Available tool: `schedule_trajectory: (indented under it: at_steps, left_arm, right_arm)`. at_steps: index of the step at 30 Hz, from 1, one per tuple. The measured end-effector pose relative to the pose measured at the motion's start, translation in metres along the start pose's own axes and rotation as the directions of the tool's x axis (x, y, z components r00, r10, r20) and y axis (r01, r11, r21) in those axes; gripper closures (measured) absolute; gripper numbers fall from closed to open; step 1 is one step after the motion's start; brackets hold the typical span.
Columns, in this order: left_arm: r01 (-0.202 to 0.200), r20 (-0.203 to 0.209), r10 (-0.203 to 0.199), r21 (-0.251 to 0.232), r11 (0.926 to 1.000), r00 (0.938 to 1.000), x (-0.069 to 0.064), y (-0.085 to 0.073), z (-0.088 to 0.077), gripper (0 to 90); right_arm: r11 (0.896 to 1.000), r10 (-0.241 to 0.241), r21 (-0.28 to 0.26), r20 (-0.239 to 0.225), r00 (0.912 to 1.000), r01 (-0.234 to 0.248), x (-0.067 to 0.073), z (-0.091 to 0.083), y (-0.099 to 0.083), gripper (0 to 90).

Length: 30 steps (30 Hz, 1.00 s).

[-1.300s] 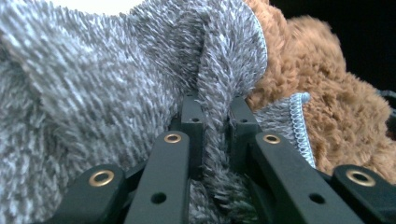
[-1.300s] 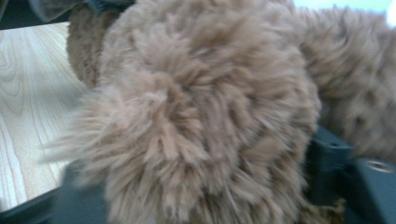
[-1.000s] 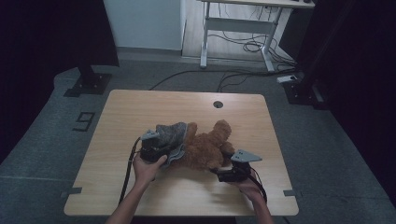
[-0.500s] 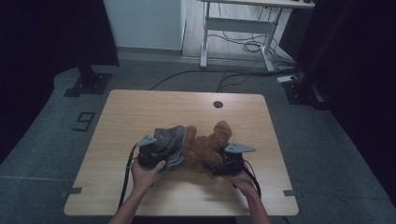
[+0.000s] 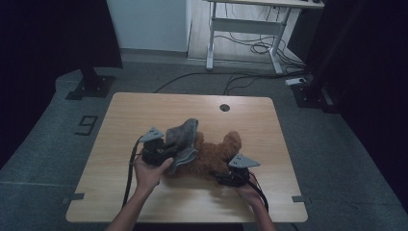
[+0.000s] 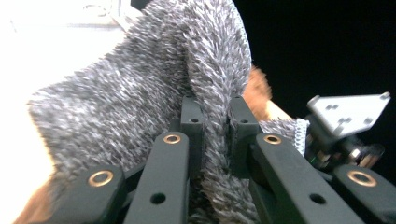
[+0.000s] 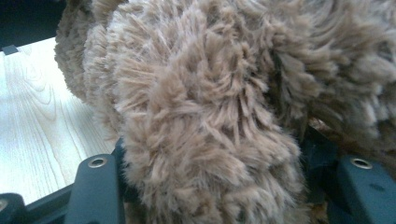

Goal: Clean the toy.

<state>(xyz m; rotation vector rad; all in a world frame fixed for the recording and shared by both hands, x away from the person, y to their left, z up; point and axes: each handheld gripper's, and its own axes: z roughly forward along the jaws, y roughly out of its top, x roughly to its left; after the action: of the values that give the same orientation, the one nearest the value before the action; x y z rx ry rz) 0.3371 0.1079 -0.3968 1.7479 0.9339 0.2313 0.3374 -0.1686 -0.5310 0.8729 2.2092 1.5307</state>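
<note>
high view: left hand-held gripper (image 5: 161,150) pinches the grey fabric (image 5: 183,137) fast, lifted above the brown plush toy (image 5: 211,156); right hand-held gripper (image 5: 230,177), jaws just closing, straddles the toy's near end.

A brown plush bear (image 5: 211,156) with shaggy fur lies near the middle of the table (image 5: 144,110), towards the front edge. A grey fuzzy garment (image 5: 183,139) covers its left end, with one fold lifted clear and standing up above the bear.
</note>
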Motion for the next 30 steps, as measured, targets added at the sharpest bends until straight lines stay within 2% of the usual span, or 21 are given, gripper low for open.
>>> schedule_trajectory:
  at_steps: [2,4,6,8,10,11,12,14,16,18,21,24,27,30]
  left_arm:
    - [-0.02,0.02,0.02,0.002,0.9998,0.9996,-0.013,0.011,0.013,79.4]
    - [-0.048,0.038,0.047,0.037,0.9982,0.9982,-0.03,0.02,0.036,79.3]
    - [-0.073,0.052,0.068,0.123,0.9897,0.9964,-0.047,0.025,0.071,79.4]
    - [-0.091,0.022,0.089,0.184,0.9787,0.9958,-0.056,0.023,0.097,79.5]
    - [-0.092,-0.013,0.099,0.264,0.9602,0.995,-0.056,0.013,0.124,79.5]
    - [-0.09,-0.018,0.099,0.276,0.9569,0.995,-0.053,0.009,0.129,79.5]
    - [-0.073,-0.022,0.082,0.274,0.9589,0.9964,-0.049,0.004,0.132,79.6]
    - [-0.053,-0.024,0.061,0.252,0.9663,0.9979,-0.04,-0.002,0.13,79.9]
    - [-0.058,-0.041,0.07,0.236,0.97,0.9967,-0.034,-0.004,0.121,79.9]
    - [-0.069,-0.083,0.091,0.23,0.9708,0.9924,-0.027,-0.005,0.109,80.0]
    - [-0.061,-0.125,0.092,0.23,0.9712,0.9878,-0.013,-0.01,0.089,80.1]
    - [-0.015,-0.15,0.047,0.212,0.9772,0.9876,0.008,-0.021,0.065,80.5]
    - [0.032,-0.116,-0.012,0.174,0.9842,0.9932,0.023,-0.03,0.045,80.9]
    - [0.022,-0.103,-0.007,0.146,0.989,0.9946,0.025,-0.035,0.029,80.9]
  right_arm:
    - [1.0,-0.004,0.003,-0.001,1.0,0.004,0.0,0.0,0.0,36.8]
    - [1.0,-0.004,0.001,0.001,1.0,0.004,0.0,0.0,0.0,36.8]
    - [1.0,-0.004,0.0,0.003,1.0,0.004,0.0,0.0,-0.001,36.9]
    - [1.0,-0.008,-0.002,0.013,0.9999,0.008,0.001,0.0,-0.001,37.2]
    - [1.0,-0.018,0.001,0.024,0.9996,0.018,0.003,-0.001,-0.001,37.8]
    - [1.0,-0.019,-0.002,0.028,0.9994,0.019,0.004,-0.001,-0.002,38.2]
    - [1.0,-0.019,0.007,0.03,0.9994,0.019,0.004,-0.002,-0.002,38.6]
    - [1.0,-0.017,0.014,0.029,0.9994,0.017,0.004,-0.001,-0.004,38.8]
    - [1.0,-0.016,0.013,0.031,0.9994,0.016,0.003,0.0,-0.005,38.8]
    - [1.0,-0.019,0.013,0.038,0.9991,0.018,0.004,0.001,-0.004,38.8]
    - [1.0,-0.018,0.017,0.044,0.9989,0.017,0.004,0.0,-0.005,39.1]
    - [1.0,-0.018,0.012,0.056,0.9982,0.017,0.004,0.001,-0.006,40.0]
    - [1.0,-0.024,0.012,0.067,0.9975,0.023,0.005,0.003,-0.006,40.7]
    - [0.999,-0.039,0.028,0.087,0.9955,0.037,0.006,0.005,-0.006,41.3]
